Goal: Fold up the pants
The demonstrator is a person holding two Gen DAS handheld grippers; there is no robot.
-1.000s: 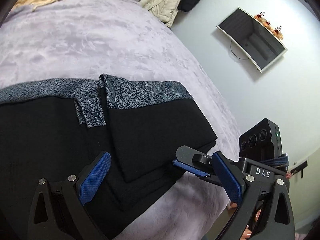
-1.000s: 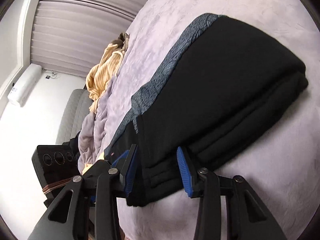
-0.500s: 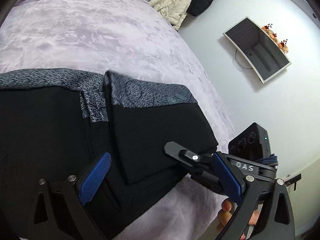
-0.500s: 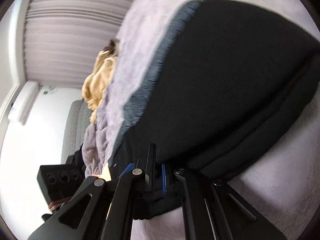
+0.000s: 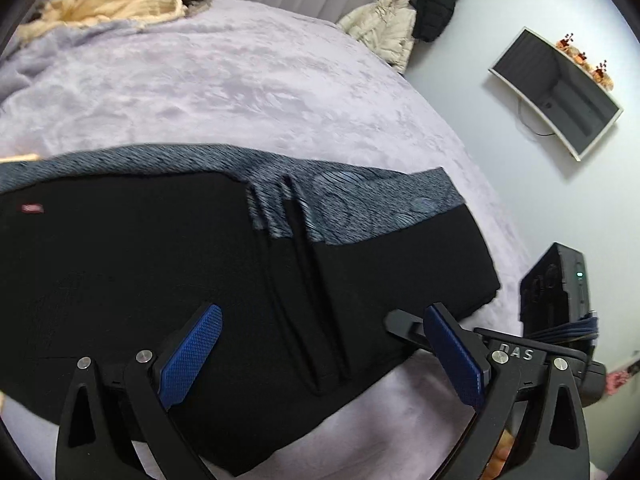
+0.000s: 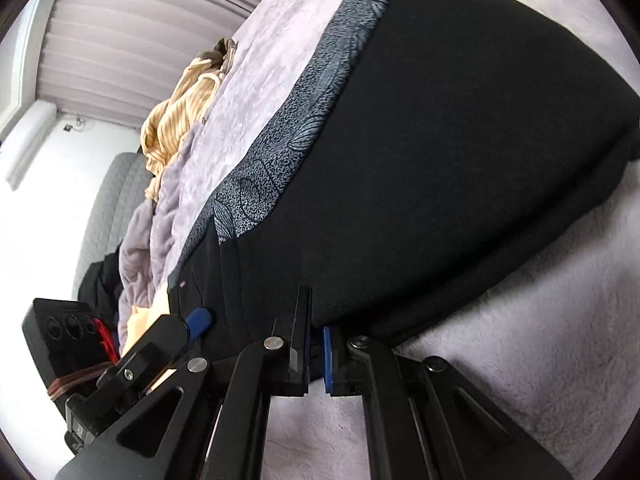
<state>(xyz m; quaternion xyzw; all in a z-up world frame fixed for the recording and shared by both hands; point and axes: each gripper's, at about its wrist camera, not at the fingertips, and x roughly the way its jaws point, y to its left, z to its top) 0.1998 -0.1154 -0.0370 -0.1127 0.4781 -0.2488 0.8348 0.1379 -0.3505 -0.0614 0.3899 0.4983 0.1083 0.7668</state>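
Black pants [image 5: 160,272] with a grey patterned band [image 5: 360,204] lie folded in layers on the lilac bed cover [image 5: 240,80]. My left gripper [image 5: 323,310] hovers open over the near edge of the pants, with a folded flap [image 5: 324,352] between and below its blue pads. My right gripper [image 6: 316,344] is shut on the near edge of the pants [image 6: 440,160]. In the left wrist view it reaches in from the right [image 5: 396,320], onto the same edge. A blue pad of the left gripper [image 6: 198,319] shows at the lower left of the right wrist view.
A yellow striped garment [image 5: 112,0] is heaped at the far end of the bed. A beige jacket [image 5: 380,28] and a black one [image 5: 438,0] hang by the wall, near a wall screen [image 5: 556,88]. The bed's edge runs just below the pants.
The right gripper's jaws went from open around the pants' near edge to shut on it. The left gripper stayed open and swung a little, bringing more of the bed into view.
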